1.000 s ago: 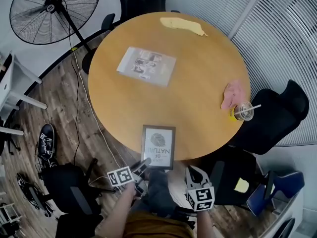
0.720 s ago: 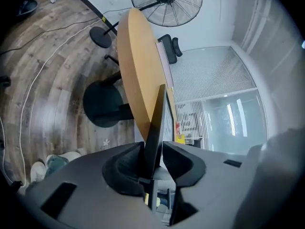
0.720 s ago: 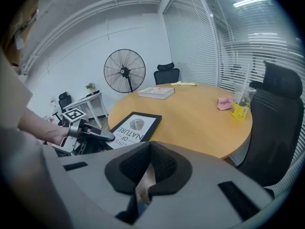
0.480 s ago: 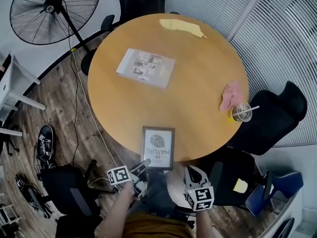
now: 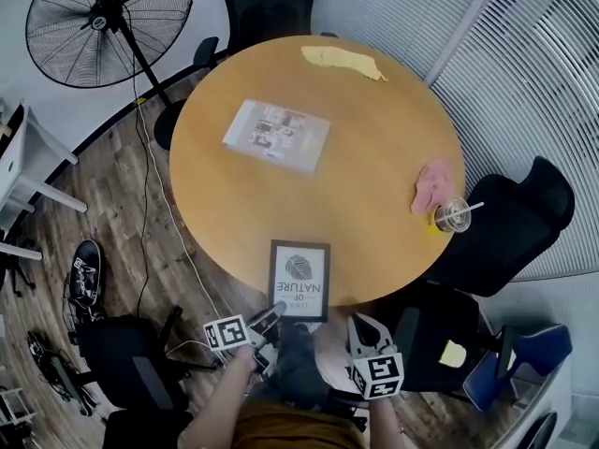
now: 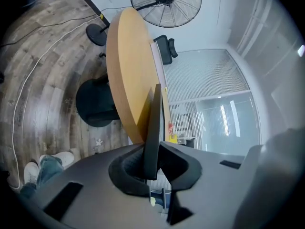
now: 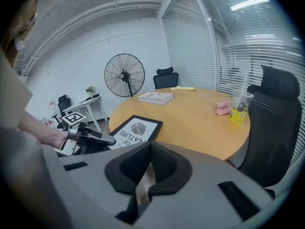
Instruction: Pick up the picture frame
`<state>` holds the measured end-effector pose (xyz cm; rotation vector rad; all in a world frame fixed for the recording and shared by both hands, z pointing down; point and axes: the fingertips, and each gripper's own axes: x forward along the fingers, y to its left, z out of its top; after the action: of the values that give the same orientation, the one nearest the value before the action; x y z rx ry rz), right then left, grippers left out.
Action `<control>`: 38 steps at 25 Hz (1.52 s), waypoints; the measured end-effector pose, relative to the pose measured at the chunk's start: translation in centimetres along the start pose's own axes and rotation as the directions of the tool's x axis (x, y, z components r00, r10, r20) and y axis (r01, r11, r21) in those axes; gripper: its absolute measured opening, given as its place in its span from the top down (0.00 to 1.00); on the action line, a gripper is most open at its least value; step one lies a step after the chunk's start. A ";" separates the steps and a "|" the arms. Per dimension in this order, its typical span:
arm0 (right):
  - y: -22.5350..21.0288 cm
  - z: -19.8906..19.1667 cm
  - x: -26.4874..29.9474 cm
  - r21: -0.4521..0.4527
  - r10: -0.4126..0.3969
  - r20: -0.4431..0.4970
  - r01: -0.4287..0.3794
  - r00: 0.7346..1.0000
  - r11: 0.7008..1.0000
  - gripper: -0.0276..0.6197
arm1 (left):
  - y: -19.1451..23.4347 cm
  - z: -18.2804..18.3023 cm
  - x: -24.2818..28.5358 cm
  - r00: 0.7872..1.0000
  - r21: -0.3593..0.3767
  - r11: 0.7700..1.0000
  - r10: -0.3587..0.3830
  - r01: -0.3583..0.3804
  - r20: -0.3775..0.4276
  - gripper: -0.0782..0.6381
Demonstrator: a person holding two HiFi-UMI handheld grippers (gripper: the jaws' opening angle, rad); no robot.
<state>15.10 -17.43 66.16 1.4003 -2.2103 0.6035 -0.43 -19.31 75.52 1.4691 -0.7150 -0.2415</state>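
The picture frame [image 5: 299, 280] lies flat at the near rim of the tabletop [image 5: 374, 120], its long axis pointing away from the person. The left gripper [image 5: 273, 311] is nearer, with its jaws clamped on the frame's near left corner, which shows edge-on between them. The right gripper [image 5: 361, 329] hangs beside the rim, jaws together on nothing.

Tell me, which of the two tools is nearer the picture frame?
Left. The left tool has the near edge of the picture frame between its jaws; the right tool hangs beside the frame's near right corner, apart from it, jaws together.
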 end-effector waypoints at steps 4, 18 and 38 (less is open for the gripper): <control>0.2 0.4 -0.5 -0.008 -0.003 0.014 0.003 1.000 1.000 0.94 | -1.0 0.0 0.0 1.000 0.032 0.999 -0.006 0.006 0.005 0.80; 0.8 2.1 -2.8 -0.021 -0.033 0.083 0.035 0.996 0.999 0.94 | -5.4 0.3 -0.5 0.996 0.099 0.992 -0.084 0.080 0.036 0.82; 2.4 3.5 -6.7 0.001 -0.094 0.190 0.096 0.977 0.995 0.94 | -10.5 0.5 -4.8 0.986 0.231 0.967 -0.136 0.112 0.092 0.82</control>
<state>14.97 -13.71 59.13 1.6082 -2.2709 0.4431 -1.58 -18.35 64.03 1.7302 -0.7558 -0.3468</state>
